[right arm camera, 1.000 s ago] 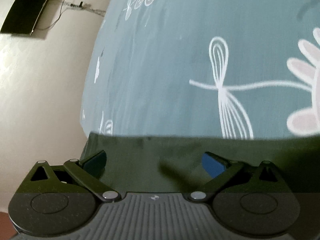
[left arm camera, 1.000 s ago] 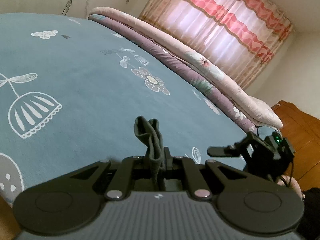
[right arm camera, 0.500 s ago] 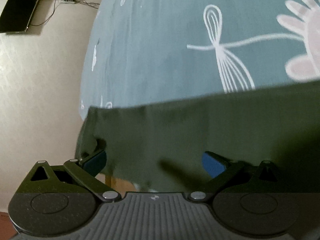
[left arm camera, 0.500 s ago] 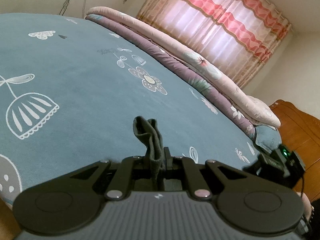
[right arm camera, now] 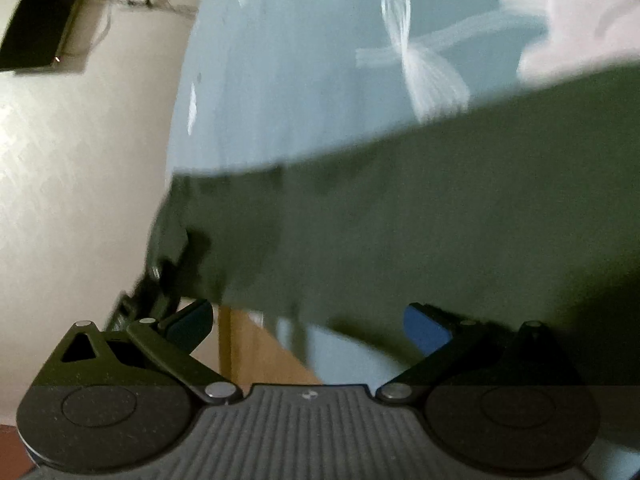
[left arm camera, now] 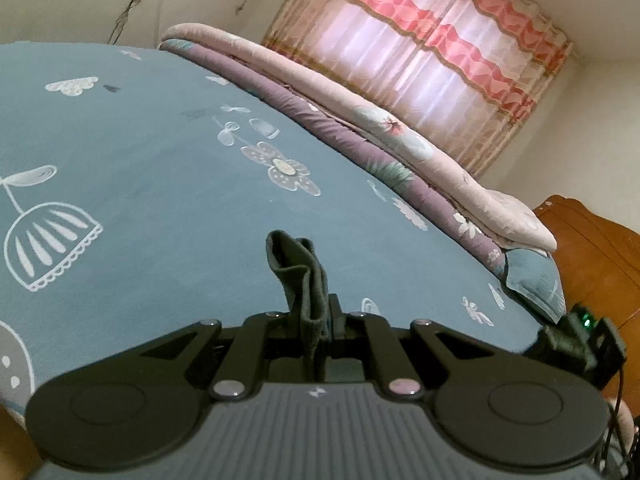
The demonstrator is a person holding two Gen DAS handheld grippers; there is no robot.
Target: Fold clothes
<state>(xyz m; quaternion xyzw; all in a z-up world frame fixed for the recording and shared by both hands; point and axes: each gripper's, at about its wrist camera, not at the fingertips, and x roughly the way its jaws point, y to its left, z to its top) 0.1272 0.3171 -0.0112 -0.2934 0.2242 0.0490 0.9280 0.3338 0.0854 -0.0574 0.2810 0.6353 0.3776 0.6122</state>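
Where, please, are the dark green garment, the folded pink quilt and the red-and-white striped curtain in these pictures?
Dark green garment [right arm camera: 420, 216]: right wrist view, middle of the hanging cloth.
Folded pink quilt [left arm camera: 360, 108]: left wrist view, its upper surface.
Red-and-white striped curtain [left arm camera: 420, 56]: left wrist view, a pale lit band.

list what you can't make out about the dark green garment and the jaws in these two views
- Dark green garment, right wrist view: motion blur and the frame edge hide its shape and type.
- Right gripper, same view: jaws wide apart, nothing between them.
- Left gripper, left wrist view: shut on a bunched fold; the rest hangs behind its body.
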